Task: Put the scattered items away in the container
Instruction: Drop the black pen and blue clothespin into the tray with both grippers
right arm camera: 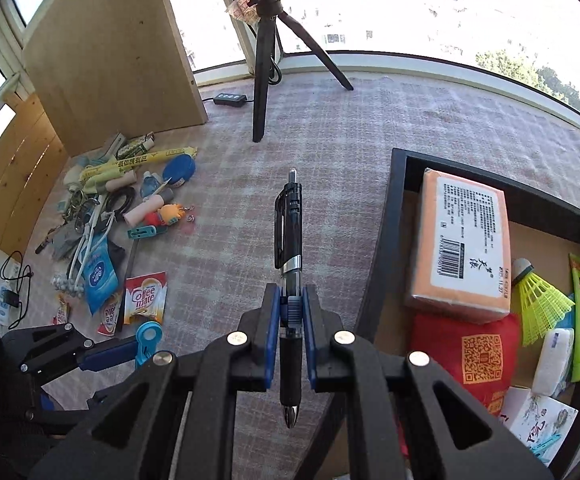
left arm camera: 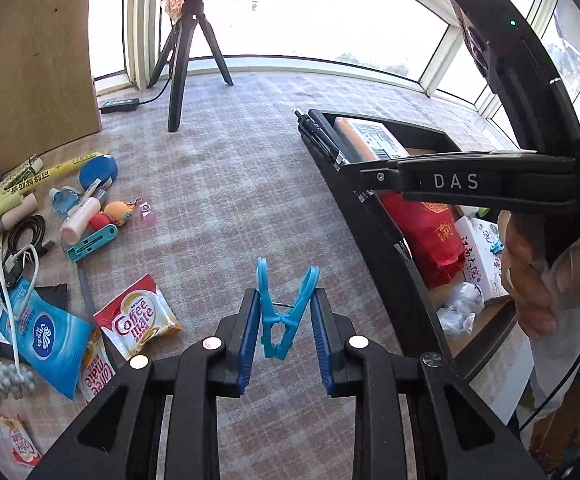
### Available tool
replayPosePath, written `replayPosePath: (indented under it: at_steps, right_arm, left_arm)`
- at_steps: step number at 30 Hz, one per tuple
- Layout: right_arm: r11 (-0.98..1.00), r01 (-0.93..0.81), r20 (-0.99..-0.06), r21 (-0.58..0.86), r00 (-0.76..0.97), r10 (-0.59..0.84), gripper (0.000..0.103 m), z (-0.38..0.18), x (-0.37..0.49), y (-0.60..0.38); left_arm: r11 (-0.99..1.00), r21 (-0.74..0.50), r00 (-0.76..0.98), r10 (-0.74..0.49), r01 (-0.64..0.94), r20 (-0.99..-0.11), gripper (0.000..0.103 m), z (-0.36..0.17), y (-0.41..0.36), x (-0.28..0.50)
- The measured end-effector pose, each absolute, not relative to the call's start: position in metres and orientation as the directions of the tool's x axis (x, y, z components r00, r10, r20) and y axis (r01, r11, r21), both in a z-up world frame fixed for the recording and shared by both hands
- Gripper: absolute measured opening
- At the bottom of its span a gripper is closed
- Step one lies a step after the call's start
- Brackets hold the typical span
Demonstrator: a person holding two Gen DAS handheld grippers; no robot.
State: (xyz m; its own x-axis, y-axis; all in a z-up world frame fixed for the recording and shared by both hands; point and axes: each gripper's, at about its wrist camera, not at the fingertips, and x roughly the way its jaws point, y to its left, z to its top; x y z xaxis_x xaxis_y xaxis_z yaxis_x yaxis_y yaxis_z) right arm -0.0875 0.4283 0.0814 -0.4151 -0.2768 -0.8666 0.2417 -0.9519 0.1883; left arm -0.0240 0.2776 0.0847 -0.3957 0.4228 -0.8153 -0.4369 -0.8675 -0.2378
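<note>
Container (right arm camera: 393, 240), black w/ a raised rim, sits on the worktop (right arm camera: 329, 128) at the person's right, already holding a tissue pack (right arm camera: 461, 240), red pouch (right arm camera: 477, 356), shuttlecock (right arm camera: 537, 292) & more. Judged step: mid-carry, both grippers loaded, drop-off not yet done. Big scattered pile remains far left: Vinda wipes (left arm camera: 46, 336), Coffee mate sachets (left arm camera: 136, 316), cables, tubes, so task looks maybe half done. Right gripper (right arm camera: 291, 312) is clenched on a black pen (right arm camera: 288, 236), pen pointing fwd along the fingers, hovering just left of the container rim; next it needs a shift right over the rim, then release. Left gripper (left arm camera: 286, 320) is grasping a blue clothes peg (left arm camera: 284, 312), jaws pinching its legs, held above the cloth beside the container; it needs the same rightward move w/o bumping the other gripper.
</note>
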Motion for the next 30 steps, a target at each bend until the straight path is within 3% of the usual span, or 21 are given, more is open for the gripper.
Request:
replayPosePath:
  at_steps: [17, 26, 27, 28, 30]
  right_arm:
    - [-0.986, -0.098, -0.854, 0.133, -0.516, -0.064, 0.012, 0.11, -0.053, 0.592]
    - [-0.98, -0.171, -0.86, 0.103, -0.51, -0.001, 0.012, 0.11, -0.039, 0.632]
    - [-0.983, -0.151, -0.862, 0.103, -0.507, -0.012, 0.012, 0.109, -0.038, 0.631]
    - [-0.985, -0.139, -0.865, 0.102, -0.501, -0.019, 0.024, 0.108, -0.038, 0.63]
    - [-0.985, -0.146, -0.861, 0.089, -0.508, -0.003, 0.065, 0.109, -0.037, 0.626]
  left_arm:
    - [-0.709, -0.208, -0.309, 0.527, -0.674, -0.792, 0.024, 0.119, 0.403, 0.008]
    - [-0.632, -0.182, -0.276, 0.555, -0.754, -0.785, 0.025, 0.126, 0.451, 0.034]
    - [-0.631, -0.172, -0.279, 0.549, -0.757, -0.788, 0.032, 0.125, 0.453, 0.036]
    - [-0.634, -0.161, -0.284, 0.54, -0.756, -0.793, 0.059, 0.125, 0.455, 0.037]
    - [-0.649, -0.151, -0.31, 0.539, -0.746, -0.784, 0.082, 0.125, 0.453, 0.038]
